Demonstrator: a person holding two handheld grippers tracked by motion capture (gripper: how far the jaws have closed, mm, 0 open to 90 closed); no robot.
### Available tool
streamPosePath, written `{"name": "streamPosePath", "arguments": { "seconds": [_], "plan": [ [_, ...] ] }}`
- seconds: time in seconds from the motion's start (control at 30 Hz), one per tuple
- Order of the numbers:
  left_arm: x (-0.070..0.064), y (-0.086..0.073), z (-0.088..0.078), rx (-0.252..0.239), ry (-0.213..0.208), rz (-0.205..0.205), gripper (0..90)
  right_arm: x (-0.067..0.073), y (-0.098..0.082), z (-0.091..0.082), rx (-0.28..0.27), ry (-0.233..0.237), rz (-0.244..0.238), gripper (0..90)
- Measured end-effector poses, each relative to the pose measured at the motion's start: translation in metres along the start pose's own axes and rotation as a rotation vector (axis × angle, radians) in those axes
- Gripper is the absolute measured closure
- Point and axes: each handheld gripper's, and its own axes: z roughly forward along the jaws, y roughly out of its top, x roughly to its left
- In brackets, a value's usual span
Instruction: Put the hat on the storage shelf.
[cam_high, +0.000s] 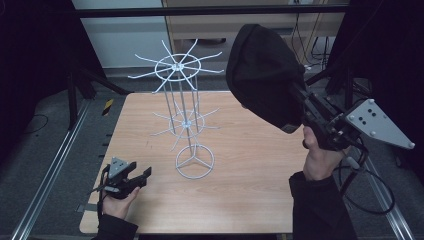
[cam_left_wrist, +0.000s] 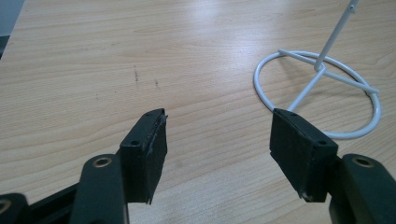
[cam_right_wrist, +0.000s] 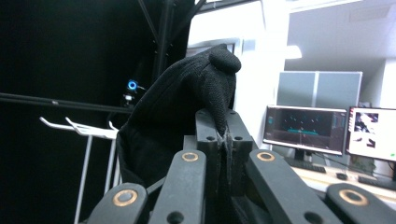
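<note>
A black knitted hat is held up in the air by the right gripper, above the right part of the wooden table. In the right gripper view the jaws are pressed together on a fold of the hat, and the fabric rises above them. I can read no brand, label or writing on the hat or on the grippers. In the high view the long axis of the hat goes from the pinched edge at lower right up to the rounded crown at upper left, so the crown points away from the person, toward the top of the white wire rack. The rack stands upright near the middle of the table, on a ring base.

The left gripper rests low at the near left of the table. Its jaws stand wide apart with nothing between them, and they point toward the ring base.
</note>
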Motion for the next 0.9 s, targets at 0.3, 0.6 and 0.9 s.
{"name": "streamPosePath", "arguments": {
  "seconds": [0.3, 0.6, 0.9],
  "plan": [
    [0.0, 0.0, 0.001, 0.008, -0.001, 0.006, 36.6, 0.016, -0.018, 0.016, 0.067, 0.082, 0.002, 87.7],
    [-0.001, 0.0, 0.001, 0.007, -0.001, 0.006, 36.6, 0.025, -0.054, 0.017, 0.167, 0.125, 0.029, 84.8],
    [-0.001, -0.001, 0.002, 0.01, -0.001, 0.007, 36.5, 0.023, -0.102, 0.014, 0.312, 0.116, 0.093, 76.2]
  ]
}}
